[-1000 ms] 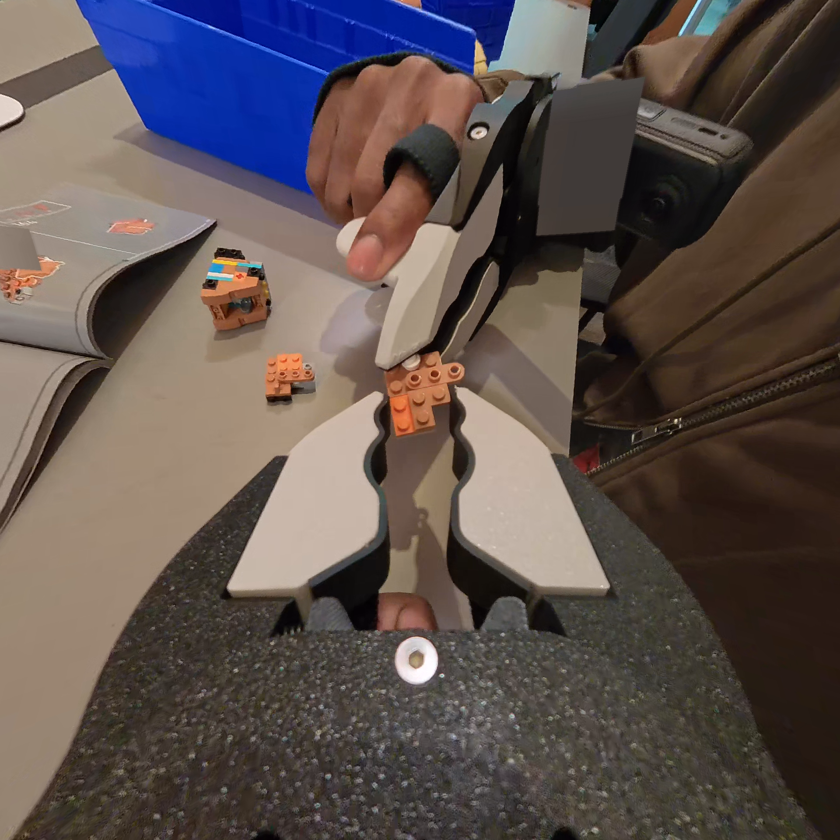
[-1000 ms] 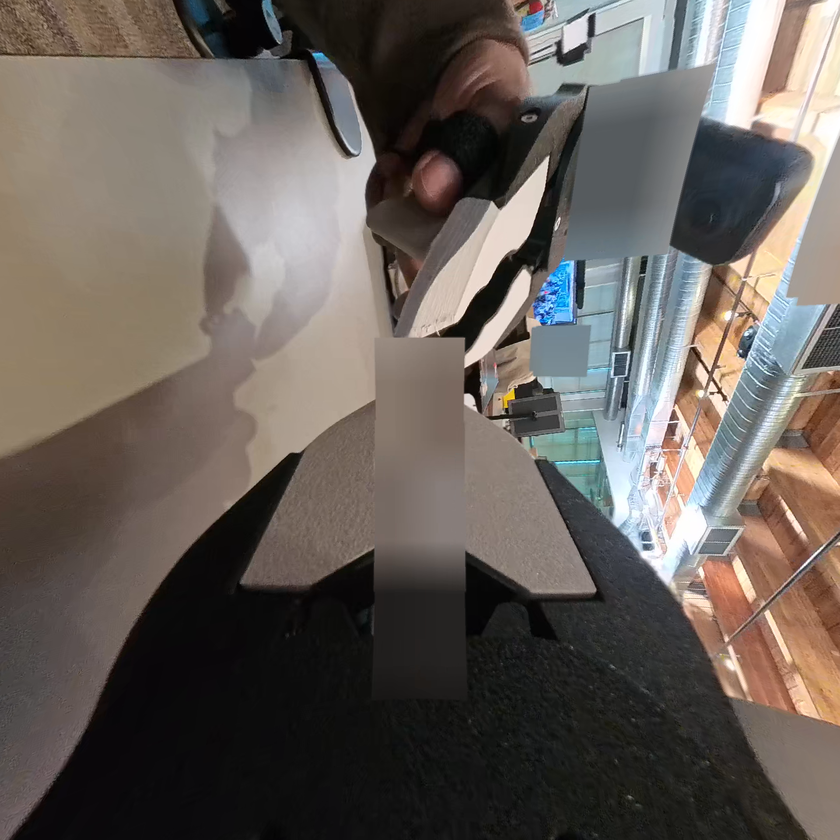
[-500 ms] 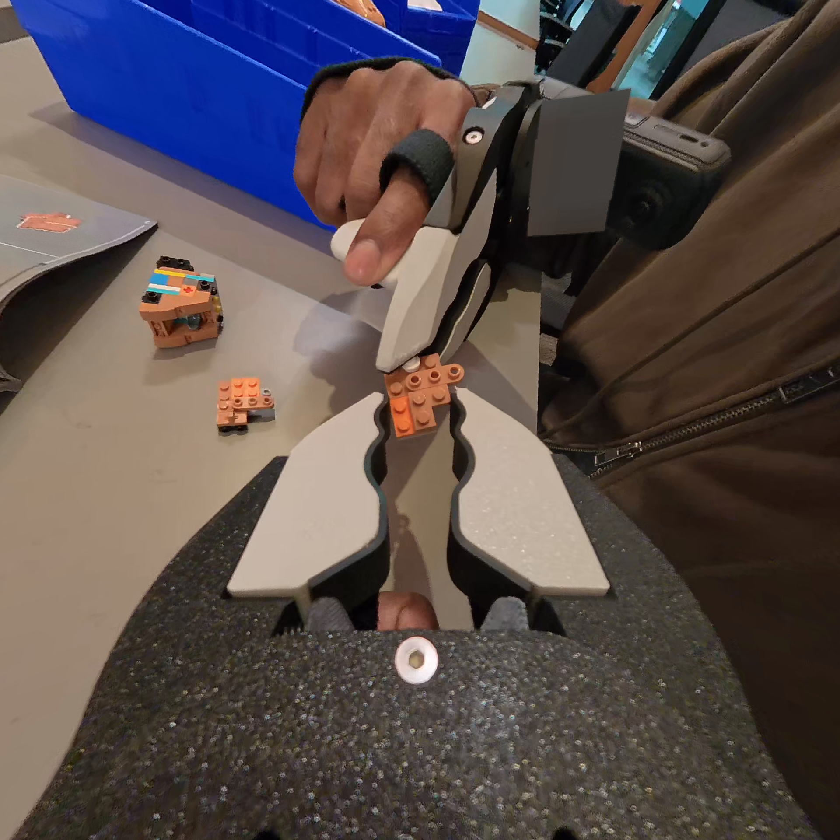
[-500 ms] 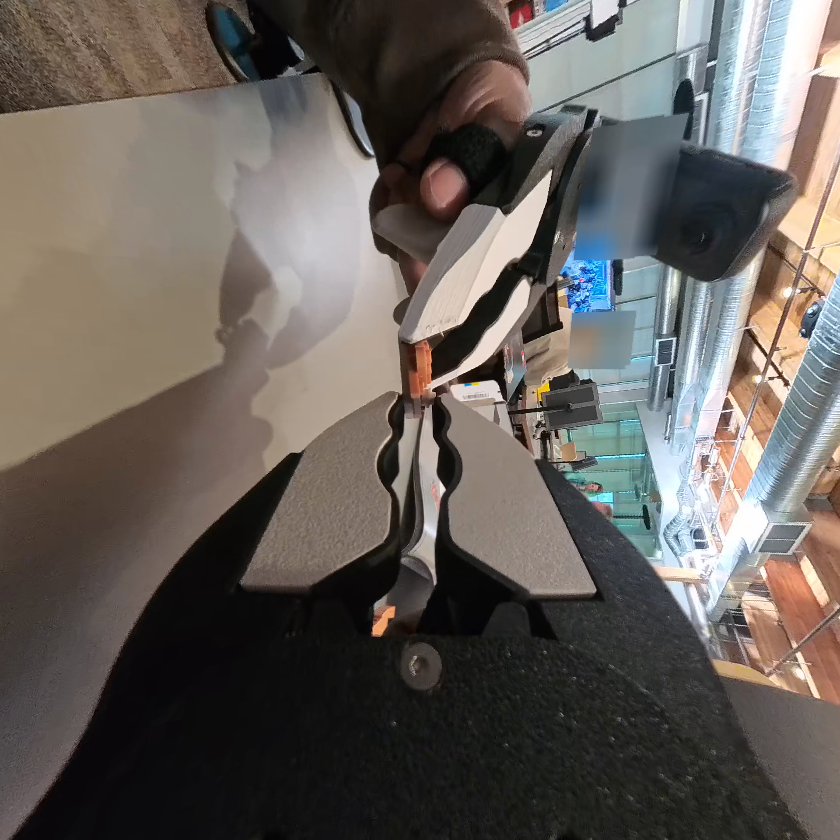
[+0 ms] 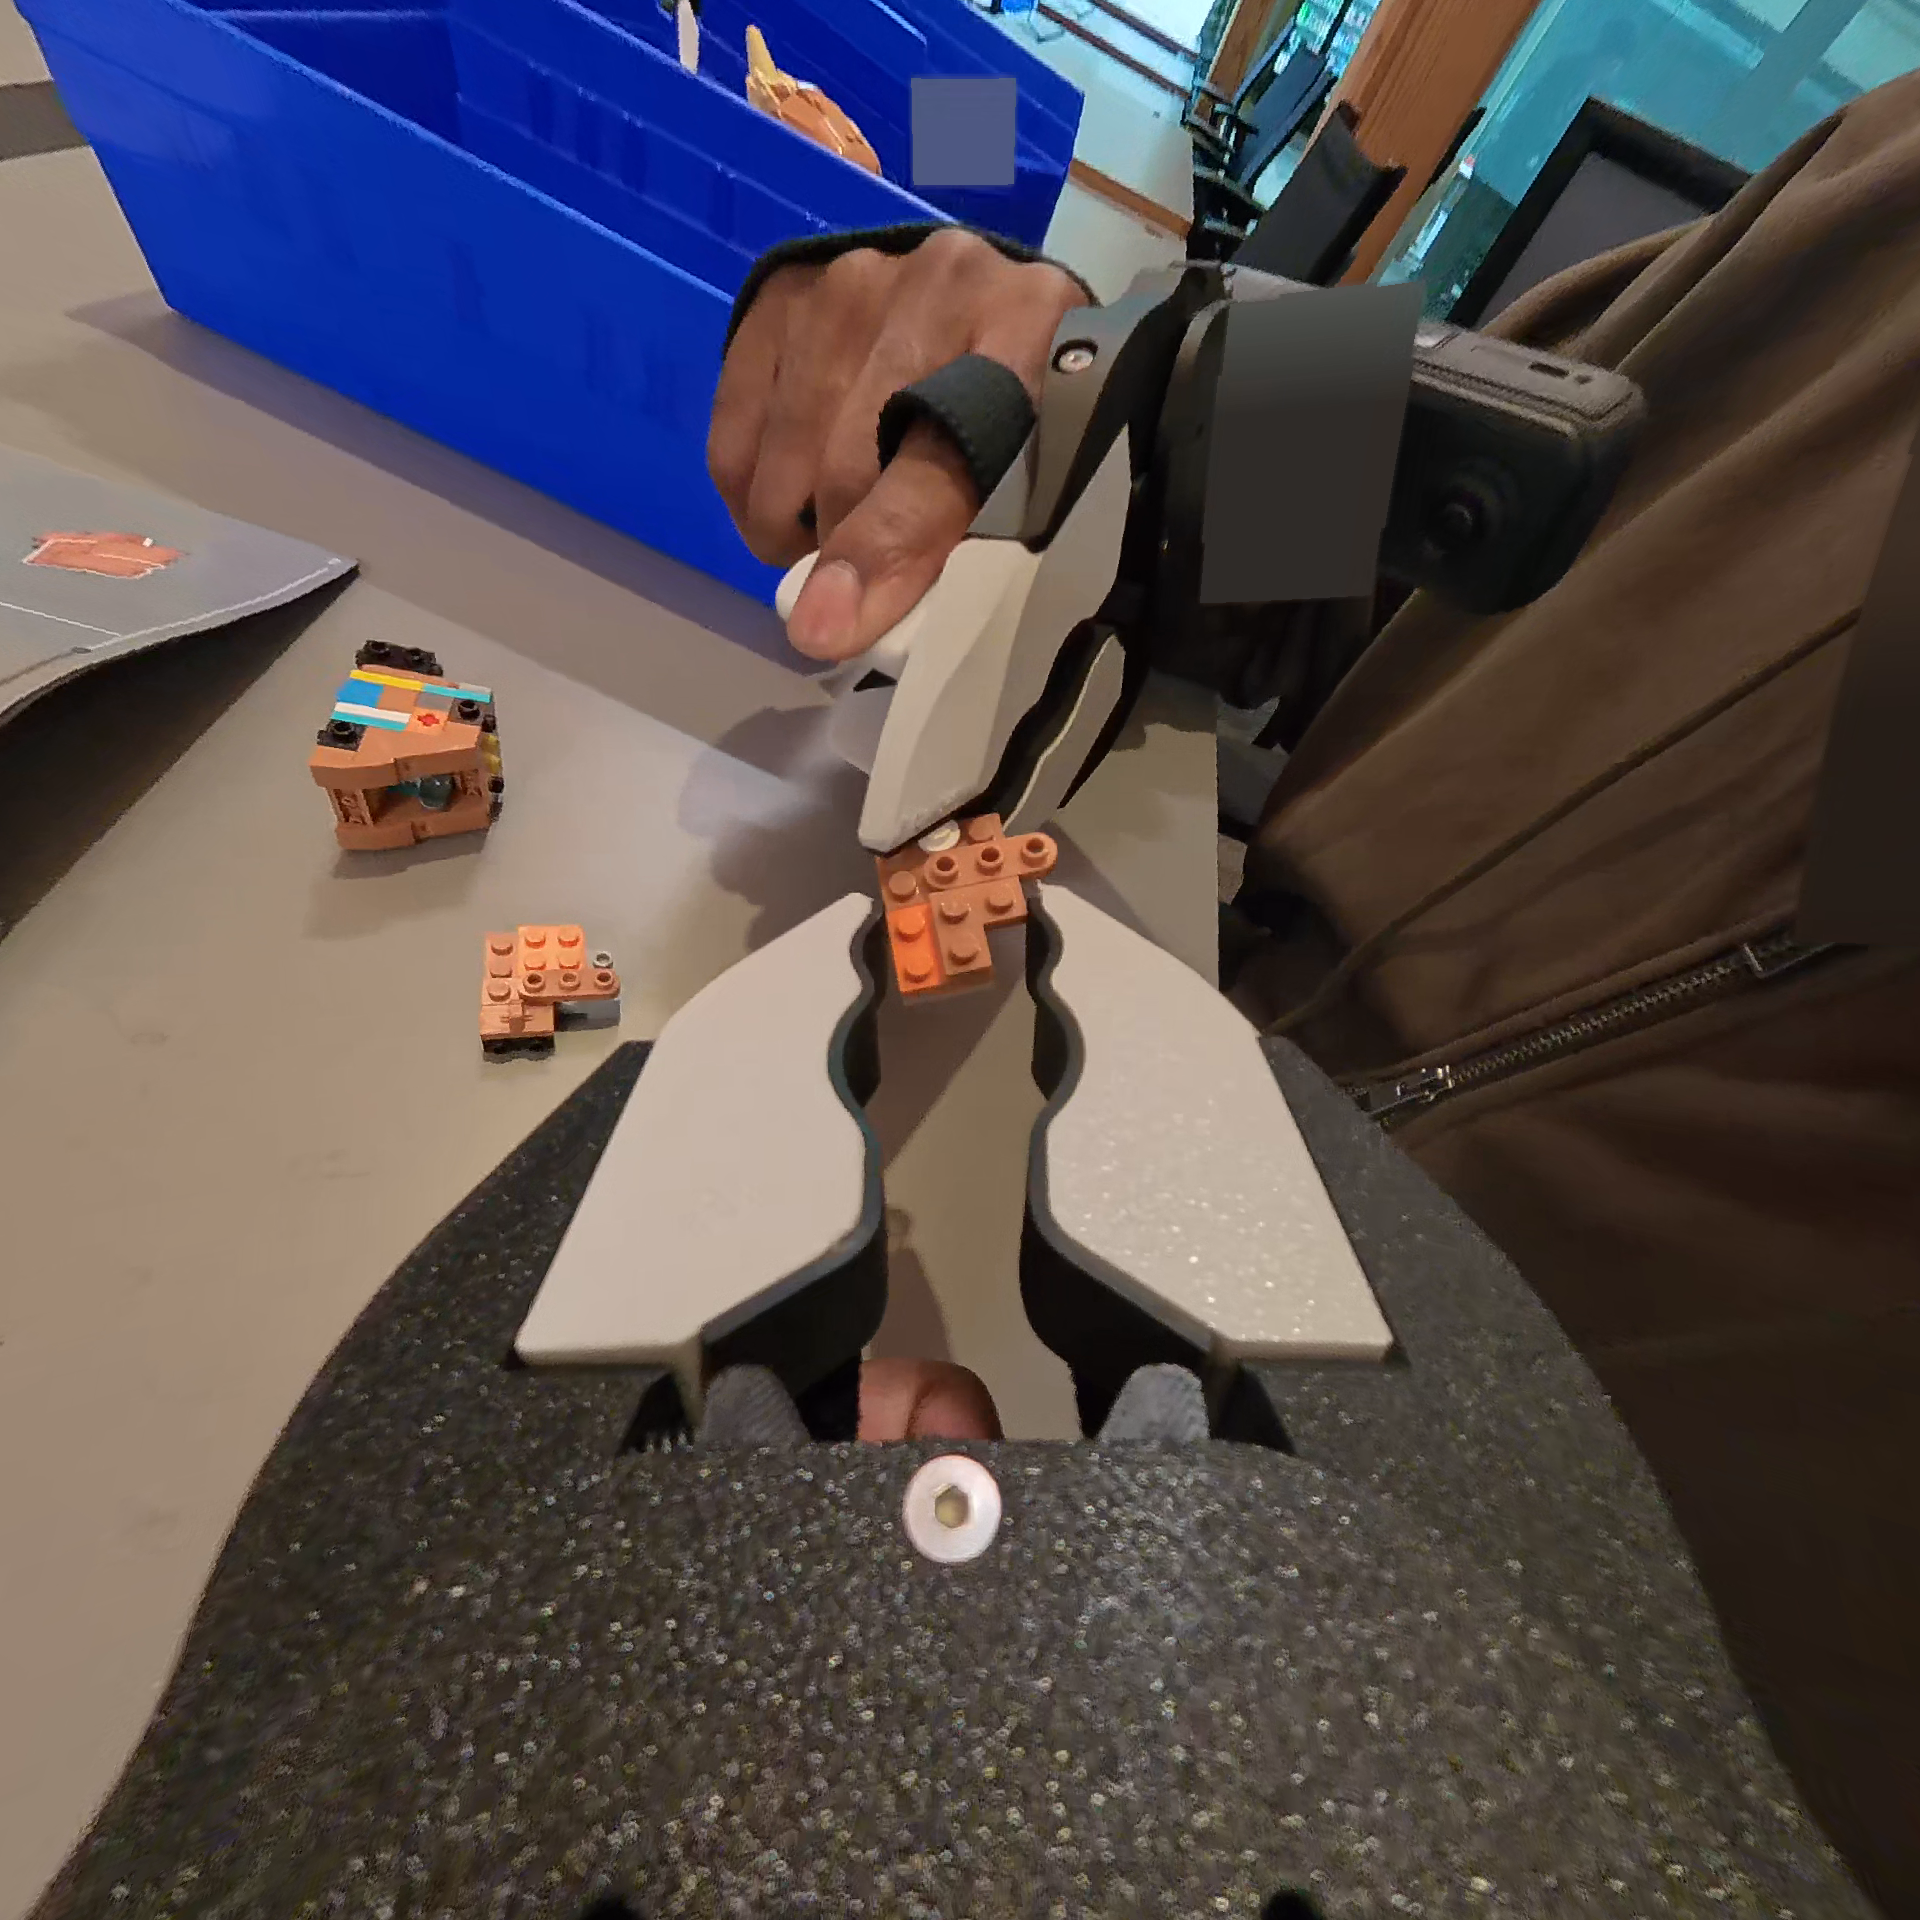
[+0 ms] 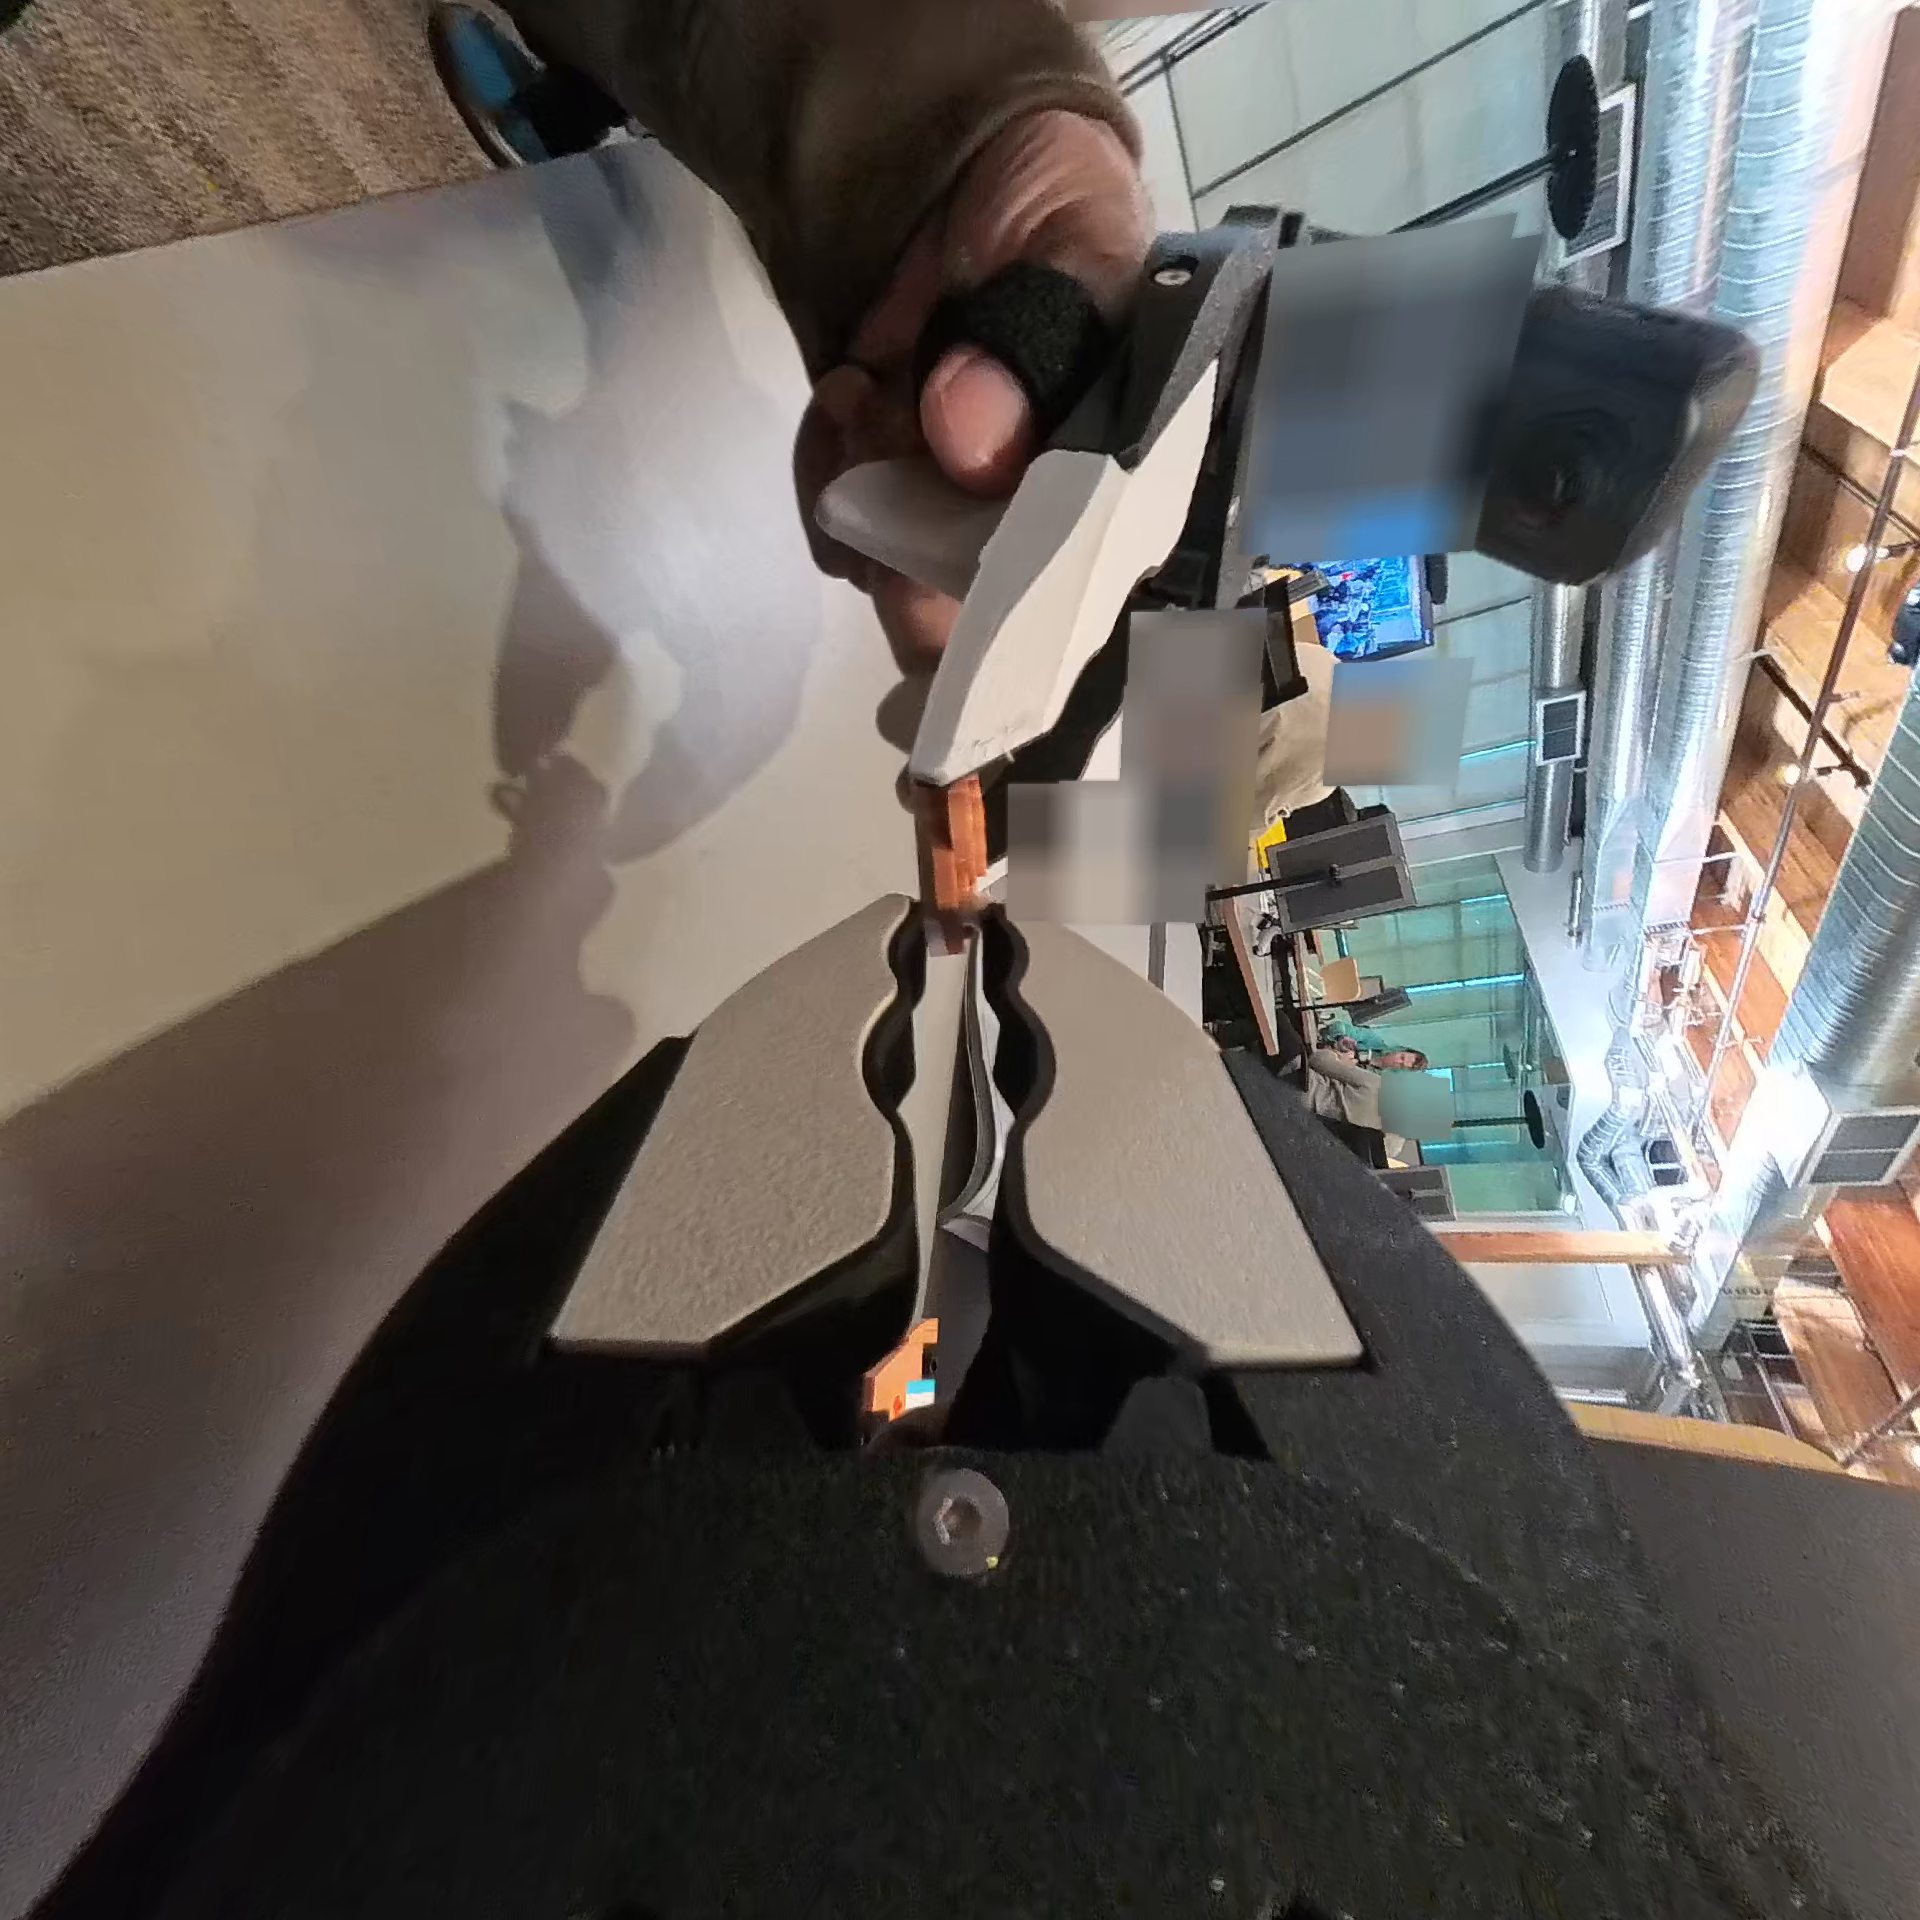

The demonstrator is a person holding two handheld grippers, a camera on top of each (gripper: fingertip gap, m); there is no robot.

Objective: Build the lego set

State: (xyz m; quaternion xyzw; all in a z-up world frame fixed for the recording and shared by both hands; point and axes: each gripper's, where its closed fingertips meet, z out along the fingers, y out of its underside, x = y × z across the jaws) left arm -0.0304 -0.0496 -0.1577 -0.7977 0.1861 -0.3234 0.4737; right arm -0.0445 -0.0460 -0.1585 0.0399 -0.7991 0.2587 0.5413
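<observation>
A small flat orange lego assembly (image 5: 951, 914) is held in the air between both grippers. My left gripper (image 5: 951, 923) is shut on its lower part, one fingertip on each side edge. My right gripper (image 5: 928, 826) comes down from above and pinches its top end, next to a white stud. In the right wrist view the assembly (image 6: 954, 852) shows edge-on. My right gripper (image 6: 951, 920) is shut on its near end there, and my left gripper (image 6: 956, 777) is shut on its far end.
On the grey table (image 5: 208, 1143) lie a brown lego build with blue and yellow stripes (image 5: 405, 758), a small orange sub-assembly (image 5: 545, 987) and an open instruction booklet (image 5: 156, 582). A blue bin (image 5: 468, 260) stands behind. A person's brown jacket (image 5: 1558, 831) fills the right. Less than 4 cm separates the two grippers' tips.
Both grippers keep hold of the orange assembly. The held pair has shifted a little over the table, so the booklet has slid towards the left edge of the left wrist view.
</observation>
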